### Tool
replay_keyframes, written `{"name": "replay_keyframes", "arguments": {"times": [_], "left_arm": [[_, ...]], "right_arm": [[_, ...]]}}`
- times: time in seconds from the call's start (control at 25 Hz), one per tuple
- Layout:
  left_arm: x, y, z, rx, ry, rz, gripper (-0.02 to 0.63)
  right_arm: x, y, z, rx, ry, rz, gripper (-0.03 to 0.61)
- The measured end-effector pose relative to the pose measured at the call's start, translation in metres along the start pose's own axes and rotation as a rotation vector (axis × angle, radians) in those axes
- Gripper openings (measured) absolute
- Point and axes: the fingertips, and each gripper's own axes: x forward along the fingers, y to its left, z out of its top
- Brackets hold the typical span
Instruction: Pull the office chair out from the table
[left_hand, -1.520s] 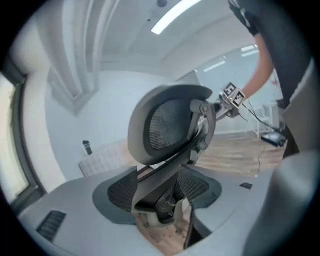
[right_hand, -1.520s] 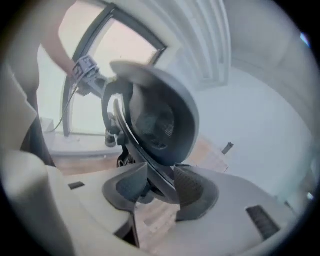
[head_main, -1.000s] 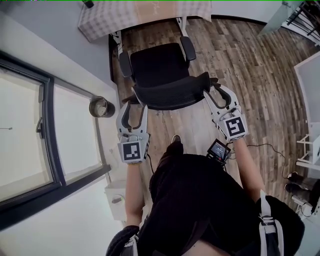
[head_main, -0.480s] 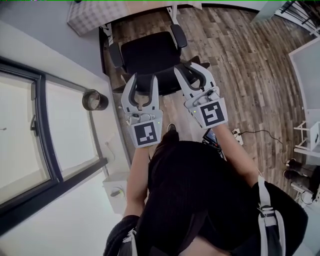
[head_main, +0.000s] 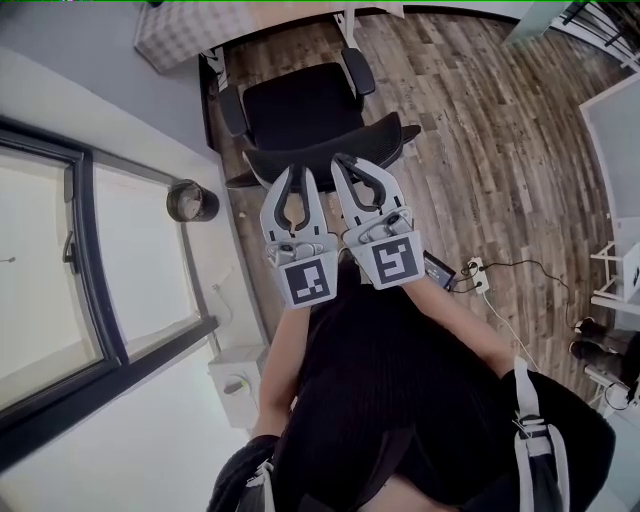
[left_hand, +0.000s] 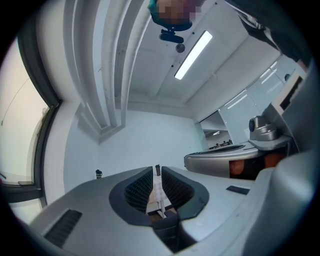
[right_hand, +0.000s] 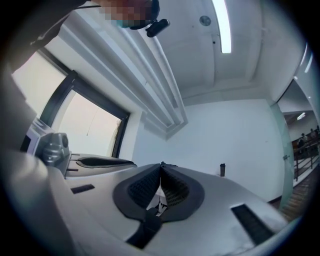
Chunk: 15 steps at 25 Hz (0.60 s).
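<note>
Office chair (head_main: 300, 115), black, near the top of the head view: stands on the wood floor (head_main: 480, 150) with seat turned toward the table (head_main: 185, 35) and backrest toward the person. Sits close to the table's edge, armrests beside its white legs; cannot tell whether the seat's front reaches under the top.

Left gripper (head_main: 298, 172): held out over the backrest's edge as seen from above, just beside the right gripper (head_main: 345, 162), marker cubes side by side. Has just been closing its jaws. Shows in its own view a thin slit left between the ribbed pads (left_hand: 176, 187), with nothing in that slit but far background. Grips nothing.

Right gripper: likewise has just been closing. Shows in its own view pads (right_hand: 142, 189) met at the tips, with nothing caught between them. Grips nothing.

Both tilted a little upward, facing white wall and ceiling with a long ceiling light (left_hand: 192, 47). Cannot tell from above whether either tip touches the backrest.

Elsewhere: dark-framed window (head_main: 45, 300) along the left, round container (head_main: 192, 201) on the floor beside it, white power strip (head_main: 475, 272) with its cable on the floor at right.
</note>
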Motion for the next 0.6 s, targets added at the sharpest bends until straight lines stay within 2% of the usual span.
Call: {"name": "replay_keyframes", "arguments": {"times": [0.2, 0.6], "left_arm": [[-0.004, -0.002, -0.006, -0.005, 0.013, 0.028, -0.011], [-0.002, 0.003, -0.016, 0.012, 0.043, 0.040, -0.011]], "right_arm": [[0.001, 0.005, -0.005, -0.001, 0.020, 0.001, 0.006], [0.006, 0.004, -0.012, 0.000, 0.036, 0.004, 0.003]]}}
